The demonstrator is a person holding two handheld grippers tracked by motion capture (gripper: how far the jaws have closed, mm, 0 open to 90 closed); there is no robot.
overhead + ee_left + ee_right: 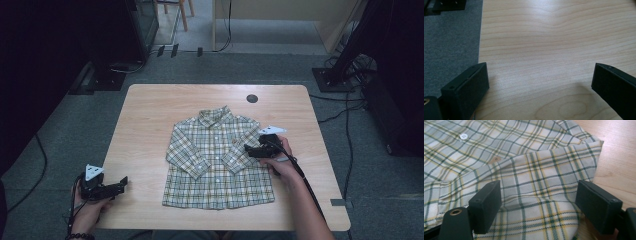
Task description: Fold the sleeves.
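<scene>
The right gripper [252, 148] hangs with jaws spread over the folded-in sleeve of the plaid shirt [218, 160], cloth lying between and just under its pads, ungripped. The step looks like folding; next, it should close on the sleeve edge. The left gripper [120, 184] rests open over bare table [554, 37], the shirt well off to its side

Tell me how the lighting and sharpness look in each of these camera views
High view: the table is lit while the room's edges fall into darkness, and the picture is slightly soft. Left gripper view: pale glare on the wood, soft shadows by the jaws. Right gripper view: the plaid shirt is evenly lit and fairly crisp, the near jaws a little soft.
</scene>
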